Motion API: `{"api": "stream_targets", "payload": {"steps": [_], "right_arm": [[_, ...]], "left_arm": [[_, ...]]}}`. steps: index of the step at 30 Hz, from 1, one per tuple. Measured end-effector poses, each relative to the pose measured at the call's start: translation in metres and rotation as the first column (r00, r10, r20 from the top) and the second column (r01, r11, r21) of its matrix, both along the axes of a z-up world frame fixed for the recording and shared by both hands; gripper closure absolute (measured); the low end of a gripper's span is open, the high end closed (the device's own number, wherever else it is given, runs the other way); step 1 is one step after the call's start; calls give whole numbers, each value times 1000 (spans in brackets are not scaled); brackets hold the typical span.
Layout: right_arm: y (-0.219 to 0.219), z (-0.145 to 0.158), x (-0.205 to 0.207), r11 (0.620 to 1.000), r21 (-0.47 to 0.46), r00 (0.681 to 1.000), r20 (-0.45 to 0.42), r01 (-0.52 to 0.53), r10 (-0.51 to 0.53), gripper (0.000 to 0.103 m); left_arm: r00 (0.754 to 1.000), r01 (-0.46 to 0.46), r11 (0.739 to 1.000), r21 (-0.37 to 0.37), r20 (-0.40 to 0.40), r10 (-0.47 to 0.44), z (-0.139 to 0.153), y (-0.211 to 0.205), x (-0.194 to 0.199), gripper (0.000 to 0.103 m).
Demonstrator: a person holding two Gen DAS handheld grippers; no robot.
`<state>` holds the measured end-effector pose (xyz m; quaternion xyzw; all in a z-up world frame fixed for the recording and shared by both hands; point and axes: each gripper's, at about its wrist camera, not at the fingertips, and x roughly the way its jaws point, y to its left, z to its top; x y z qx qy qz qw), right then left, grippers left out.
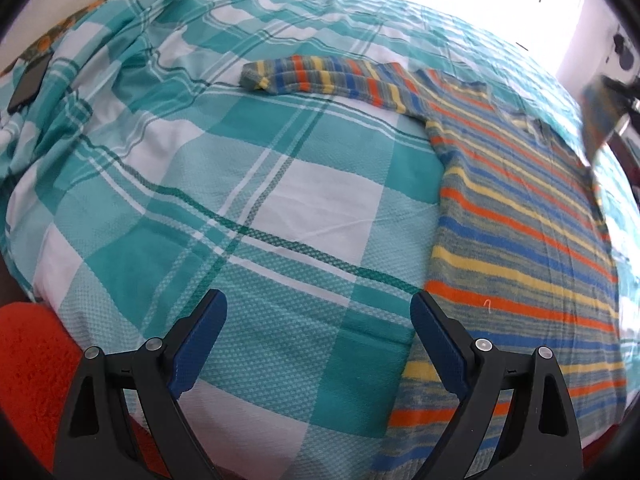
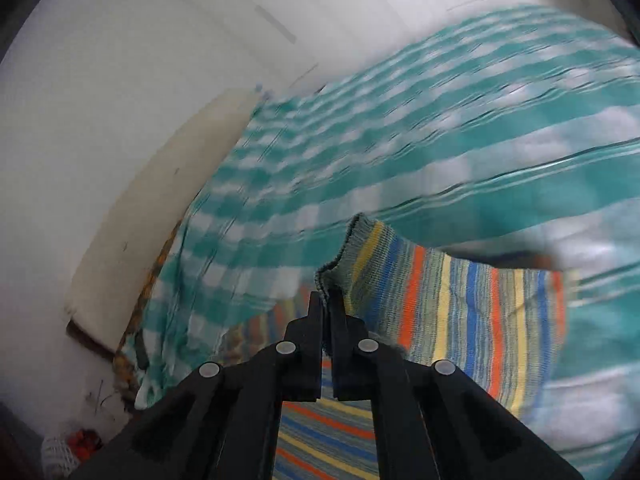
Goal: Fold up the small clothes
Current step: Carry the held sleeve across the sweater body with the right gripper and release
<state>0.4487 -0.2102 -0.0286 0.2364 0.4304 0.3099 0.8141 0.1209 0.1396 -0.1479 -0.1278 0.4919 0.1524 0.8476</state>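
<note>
Left wrist view looks down on a bed covered by a teal-and-white checked bedspread (image 1: 248,184), which fills most of the picture and serves as the work surface. On its right half lies a small striped knit sweater (image 1: 520,216), grey-green with orange, blue and yellow bands, its body spread flat and one sleeve (image 1: 320,76) stretched out to the left across the checks. A red rug (image 1: 32,360) shows past the bed's near corner at lower left. A dark phone (image 1: 30,82) rests on the bedspread near the far left edge. The left gripper (image 1: 320,312) hangs above the cloth with its blue-padded fingers spread wide and nothing between them; its right finger is over the sweater's lower hem edge, though whether it touches the knit cannot be told.

Right wrist view is blurred across the bedspread (image 2: 400,152) and the white wall (image 2: 120,60) behind it. The right gripper (image 2: 326,300) has its black fingers pressed nearly together, pinching the ribbed cuff of the sweater's other sleeve (image 2: 460,300), which is lifted off the bed and drapes away to the right of the fingers.
</note>
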Motion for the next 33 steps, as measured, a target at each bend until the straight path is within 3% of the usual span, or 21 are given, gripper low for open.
{"api": "stream_targets", "payload": {"steps": [3, 4, 7, 10, 12, 13, 14, 15, 17, 18, 19, 21, 23, 25, 26, 27, 28, 29, 30, 31, 33], "right_arm": [[36, -30, 13, 995, -48, 992, -101, -86, 81, 45], [37, -35, 15, 993, -77, 992, -103, -87, 79, 44], [15, -49, 23, 991, -126, 990, -140, -38, 21, 47], [-13, -78, 26, 981, -195, 974, -224, -22, -23, 61], [-28, -110, 25, 943, -330, 957, -284, -40, -58, 64], [-39, -127, 22, 903, -427, 946, -307, -36, -107, 65], [-57, -147, 18, 860, -509, 926, -335, -23, -173, 73], [-75, -155, 14, 851, -526, 916, -338, 5, -214, 103], [-92, -145, 8, 848, -526, 924, -288, 67, -252, 102], [-92, -133, 4, 826, -557, 935, -240, 89, -262, 92], [-91, -125, 2, 836, -542, 945, -223, 85, -240, 92], [-80, -106, -5, 900, -434, 968, -214, 28, -134, 92], [-67, -103, -13, 918, -394, 975, -215, -37, -53, 91], [-62, -117, -20, 896, -436, 972, -235, -87, -20, 91], [-63, -131, -25, 864, -492, 963, -266, -104, -36, 91], [-73, -149, -30, 810, -577, 950, -299, -105, -90, 99], [-80, -153, -32, 808, -583, 948, -297, -88, -111, 103], [-91, -150, -38, 833, -551, 953, -270, -37, -136, 103], [-96, -142, -46, 823, -568, 954, -240, 11, -178, 103], [-96, -135, -53, 806, -591, 957, -214, 31, -194, 92], [-87, -117, -76, 833, -552, 974, -178, 18, -139, 92]], "left_arm": [[1000, -18, 1000, -23, -4, 18, -2, 5, -1, 9], [1000, -21, 999, -29, -4, 21, -3, 7, -1, 9], [1000, -29, 999, -46, -6, 29, -5, 8, 1, 9], [1000, -22, 999, -47, -20, 21, -9, 6, 6, 9], [1000, -11, 999, -32, -30, 10, -11, 3, 8, 9], [1000, -7, 1000, -24, -31, 6, -11, 2, 8, 9], [999, -2, 1000, -14, -32, 1, -11, 0, 8, 9], [999, 2, 1000, -9, -34, -2, -12, 0, 8, 9], [999, 6, 1000, -1, -38, -6, -12, -2, 9, 9], [999, 6, 1000, 1, -40, -6, -13, -2, 11, 9], [999, 7, 1000, 1, -41, -7, -14, -3, 11, 9], [999, 11, 1000, 4, -46, -10, -15, -4, 14, 9], [998, 18, 1000, 17, -52, -17, -16, -7, 14, 9], [998, 30, 999, 30, -63, -28, -17, -9, 14, 9], [996, 39, 999, 36, -78, -37, -20, -10, 14, 9], [995, 46, 998, 45, -91, -42, -21, -11, 13, 9], [995, 47, 998, 51, -92, -42, -21, -11, 12, 9], [995, 47, 997, 53, -87, -42, -20, -11, 10, 9], [996, 46, 998, 50, -83, -42, -19, -11, 10, 9], [996, 44, 998, 45, -79, -41, -18, -10, 9, 9], [997, 40, 999, 35, -72, -38, -17, -10, 11, 9]]}}
